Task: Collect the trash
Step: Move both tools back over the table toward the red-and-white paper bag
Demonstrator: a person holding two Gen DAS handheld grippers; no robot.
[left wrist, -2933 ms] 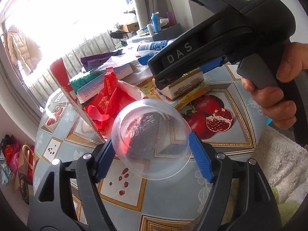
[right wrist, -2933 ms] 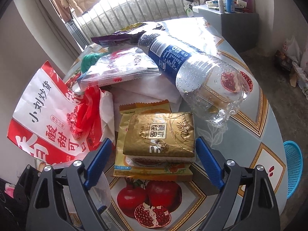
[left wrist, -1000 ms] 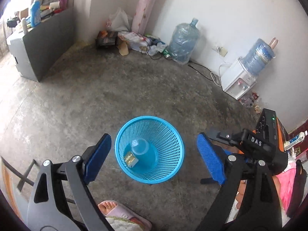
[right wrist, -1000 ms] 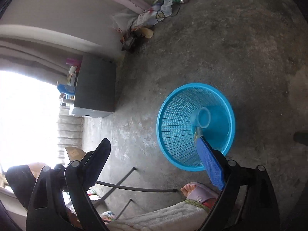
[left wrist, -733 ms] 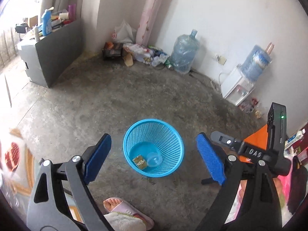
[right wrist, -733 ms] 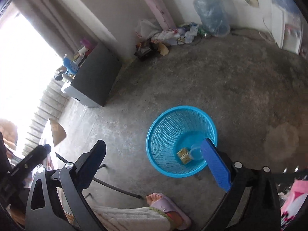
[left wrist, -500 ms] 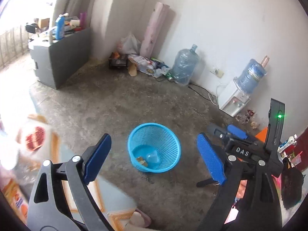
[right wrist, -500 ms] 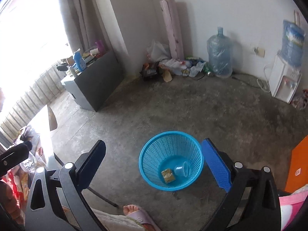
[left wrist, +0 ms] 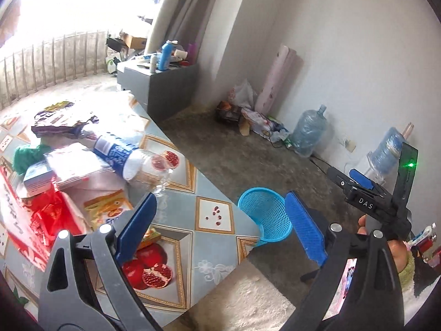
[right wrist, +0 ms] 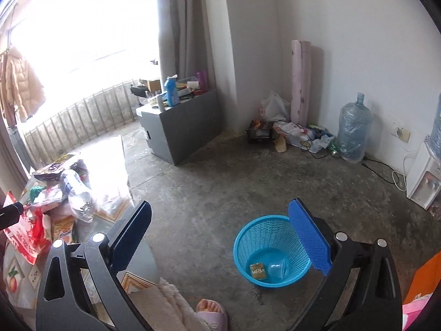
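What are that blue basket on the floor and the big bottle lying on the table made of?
Blue basket: apparently moulded plastic, matte, with open mesh walls. Bottle: clear thin plastic, glossy and see-through, with a blue printed label; the tablecloth pattern shows through it.

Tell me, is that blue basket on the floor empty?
No, the blue basket holds a gold packet and a clear plastic cup at its bottom.

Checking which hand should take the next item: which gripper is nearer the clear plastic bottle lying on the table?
Left. The left gripper hangs over the table with the plastic bottle just ahead of it. The right gripper hangs over the floor by the blue basket, the bottle off to its left.
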